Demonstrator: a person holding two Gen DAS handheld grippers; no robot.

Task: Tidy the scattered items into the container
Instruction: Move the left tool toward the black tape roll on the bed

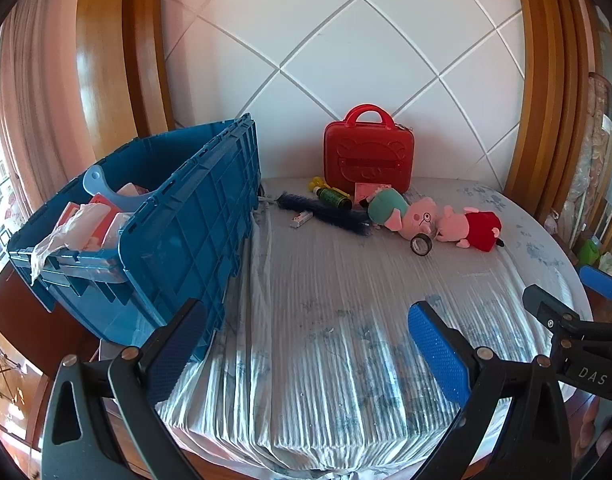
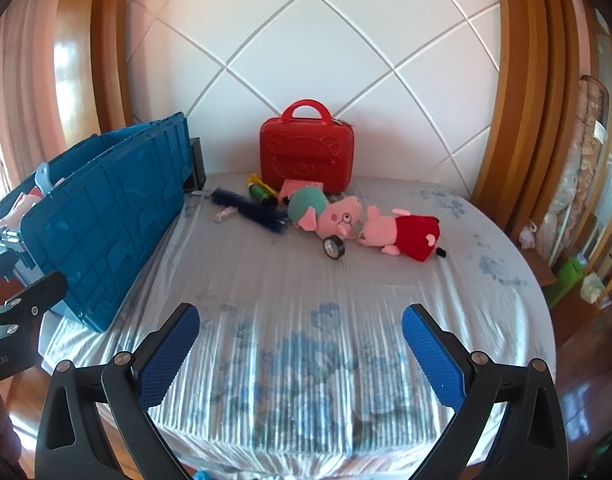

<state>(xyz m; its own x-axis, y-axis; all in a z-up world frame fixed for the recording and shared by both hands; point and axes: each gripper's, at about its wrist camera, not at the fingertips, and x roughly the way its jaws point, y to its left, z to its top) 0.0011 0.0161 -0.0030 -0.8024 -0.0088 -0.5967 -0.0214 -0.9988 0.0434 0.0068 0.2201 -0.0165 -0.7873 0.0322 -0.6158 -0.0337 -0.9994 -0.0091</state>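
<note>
The bed (image 2: 306, 344) with its striped pale-blue sheet carries everything here. Biggest on it is the blue ribbed plastic crate (image 1: 194, 216), along the left edge, already holding some packets. Against the headboard at the far edge stands the red hard-shell toy case (image 2: 306, 152), upright, handle up.

In front of that case lies the scatter. The pig plush in a red dress (image 2: 402, 234) lies on its side, long axis running across the bed, head towards the middle. Touching it nose to nose is the pig plush with glasses and a teal top (image 2: 326, 212). Left of that, the dark-blue bristle brush (image 2: 246, 208) lies slanted, its tip aimed at the crate. Just behind sits a dark green bottle with a yellow cap (image 2: 260, 192), then the small black tape roll (image 2: 333, 247) on edge just in front of the plushes, and a little white packet (image 2: 226, 213) by the brush.

Both tools hover over the near edge, well short of it all: left gripper (image 1: 306, 340) spread wide, nothing in it; right gripper (image 2: 302, 348) likewise wide and empty.

So it looks like the opening reach for an item. The next move calls for going forward to the far cluster, jaws set across an item's narrow width.
</note>
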